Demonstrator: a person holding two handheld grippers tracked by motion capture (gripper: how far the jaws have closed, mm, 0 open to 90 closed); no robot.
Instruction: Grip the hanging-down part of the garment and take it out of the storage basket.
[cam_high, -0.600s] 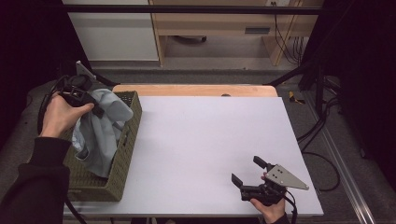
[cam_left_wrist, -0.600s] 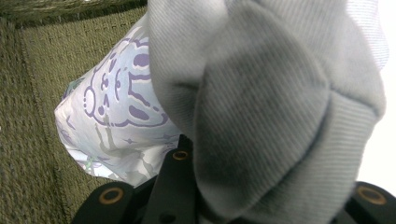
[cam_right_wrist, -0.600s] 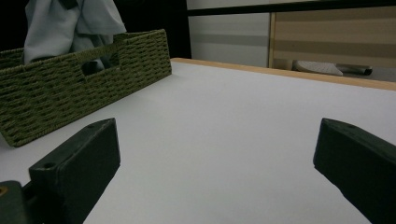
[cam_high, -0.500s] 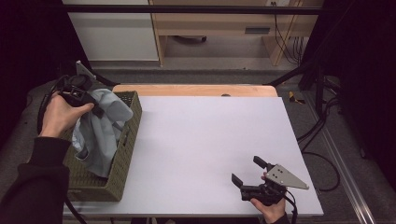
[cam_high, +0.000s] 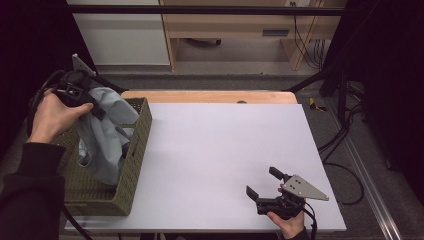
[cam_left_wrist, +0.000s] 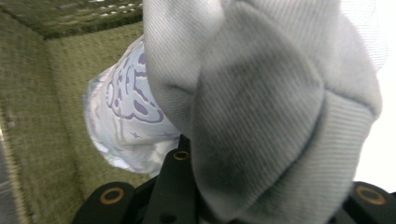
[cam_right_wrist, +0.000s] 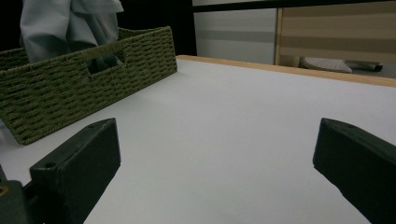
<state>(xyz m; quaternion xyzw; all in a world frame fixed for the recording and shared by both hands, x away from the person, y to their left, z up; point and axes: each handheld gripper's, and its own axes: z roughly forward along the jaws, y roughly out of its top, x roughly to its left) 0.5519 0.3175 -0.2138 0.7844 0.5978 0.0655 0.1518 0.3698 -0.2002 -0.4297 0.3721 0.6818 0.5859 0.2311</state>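
- My left gripper (cam_high: 102, 112) holds the grey garment (cam_high: 107, 135) above the basket (cam_high: 137, 150); its fingers are clamped on a thick fold of the cloth, as the left gripper view shows from very near
- The garment hangs from this grip, with its lower part inside the basket, at the left side of the table (cam_high: 225, 150)
- I judge the step is to take the garment out and bring it over the table. To do it well I would lift straight up until the bottom hem is above the rim, and only then go sideways, so the cloth does not drag the light basket with it
- The grip is on a bunched part, so I would hold it firmly; the loose cloth can slide out
- My right gripper (cam_high: 265, 182) rests low near the front right edge of the table, fingers wide apart and holding nothing, ready to catch a free corner
- The garment is soft ribbed knit, pale grey, with a thicker cuff-like band; a white patch with a purple print (cam_left_wrist: 126, 107) shows on it
- The basket is olive green, woven, rectangular, with a handle slot in its wall
- The table top is smooth, matt and white, with a wooden edge at the far side
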